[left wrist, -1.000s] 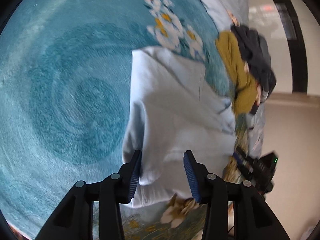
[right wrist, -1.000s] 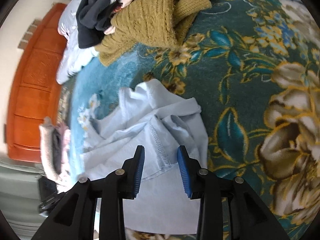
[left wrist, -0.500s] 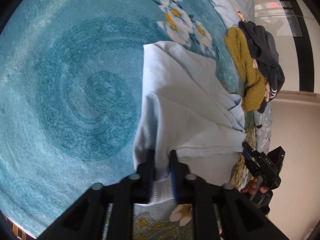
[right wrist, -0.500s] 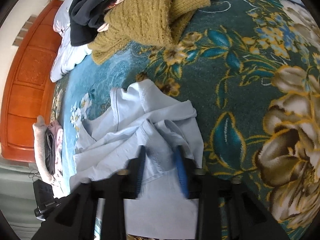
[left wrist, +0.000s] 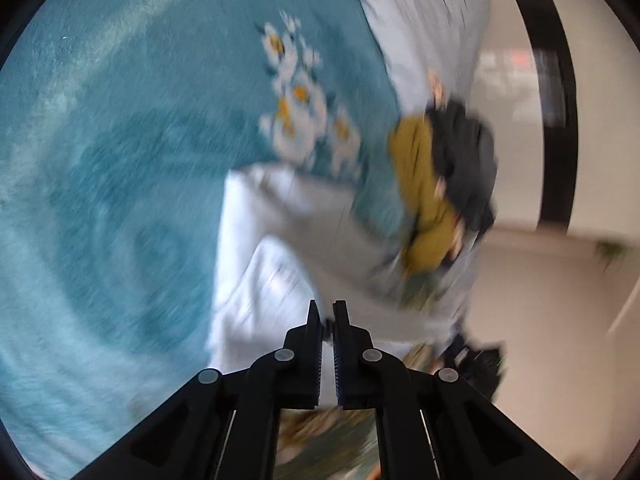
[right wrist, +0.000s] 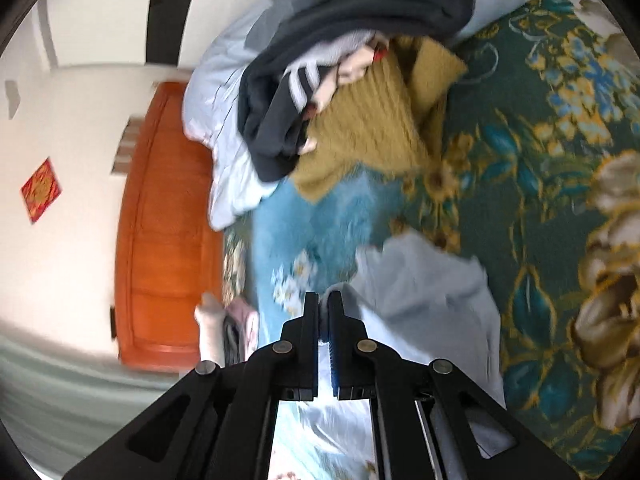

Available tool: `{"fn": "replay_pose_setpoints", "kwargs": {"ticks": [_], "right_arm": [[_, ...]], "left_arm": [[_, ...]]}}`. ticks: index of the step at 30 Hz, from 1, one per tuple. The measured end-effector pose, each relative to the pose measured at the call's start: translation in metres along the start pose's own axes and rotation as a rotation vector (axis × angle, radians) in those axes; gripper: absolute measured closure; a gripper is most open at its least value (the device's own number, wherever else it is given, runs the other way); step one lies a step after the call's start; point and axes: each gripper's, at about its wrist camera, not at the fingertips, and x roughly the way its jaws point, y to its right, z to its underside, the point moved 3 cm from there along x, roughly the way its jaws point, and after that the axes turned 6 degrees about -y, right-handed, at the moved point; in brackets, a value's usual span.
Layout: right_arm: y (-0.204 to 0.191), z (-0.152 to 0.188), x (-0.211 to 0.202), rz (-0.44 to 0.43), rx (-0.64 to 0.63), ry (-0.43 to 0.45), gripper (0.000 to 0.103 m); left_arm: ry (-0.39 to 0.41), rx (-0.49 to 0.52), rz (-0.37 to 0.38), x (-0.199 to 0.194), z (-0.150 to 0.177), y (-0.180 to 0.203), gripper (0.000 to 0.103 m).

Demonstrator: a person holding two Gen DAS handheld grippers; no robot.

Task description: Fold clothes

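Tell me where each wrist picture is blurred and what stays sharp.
Left wrist view: heavy motion smear over the teal blanket and pale blue shirt; the fingers stay crisp. Right wrist view: milder blur on the shirt and mustard sweater; fingers sharp.

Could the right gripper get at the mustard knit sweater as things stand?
Probably not yet: the right gripper is shut on the light blue shirt. The mustard knit sweater lies ahead across open blanket, partly under a dark garment.
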Motion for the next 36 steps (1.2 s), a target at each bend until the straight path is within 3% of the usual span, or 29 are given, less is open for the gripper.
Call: {"fn": "replay_pose_setpoints", "kwargs": {"ticks": [3,5,7,8,11,13,14,17,21,26,32,36], "right_arm": [[0.000,-0.014,0.023,0.040,0.065,0.005,0.099],[0.002,-0.019,0.037,0.073,0.091,0.026,0.096],[0.004,-0.022,0.042,0.073,0.095,0.037,0.096],[0.006,-0.022,0.045,0.071,0.096,0.042,0.095],[0.009,-0.023,0.039,0.074,0.092,0.059,0.093],[0.011,-0.022,0.028,0.082,0.077,0.067,0.078],[0.012,-0.020,0.019,0.086,0.063,0.067,0.071],[0.023,0.006,-0.013,0.159,-0.039,0.032,0.071],[0.071,0.057,-0.038,0.282,-0.067,-0.049,0.067],[0.119,0.099,-0.047,0.187,0.085,-0.048,0.062],[0.121,0.108,-0.029,0.132,0.125,-0.058,0.061],[0.116,0.113,-0.016,0.152,0.113,-0.065,0.061]], "left_arm": [[0.123,-0.116,0.041,-0.003,-0.024,0.002,0.098],[0.155,-0.125,0.045,-0.003,-0.031,0.007,0.091],[0.159,-0.085,0.030,-0.003,-0.033,0.016,0.049],[0.163,-0.058,0.030,-0.004,-0.032,0.020,0.043],[0.164,0.015,0.053,-0.011,-0.026,0.025,0.041],[0.120,0.071,0.013,-0.009,-0.016,0.024,0.041],[0.087,0.120,-0.034,-0.008,-0.009,0.021,0.041],[-0.021,0.266,-0.231,-0.004,0.018,-0.003,0.041],[-0.198,0.216,-0.317,0.013,0.046,-0.056,0.041],[-0.310,0.188,-0.337,0.053,0.067,-0.072,0.041],[-0.291,0.304,-0.484,0.071,0.083,-0.057,0.040],[-0.252,0.346,-0.531,0.078,0.095,-0.050,0.040]]}}
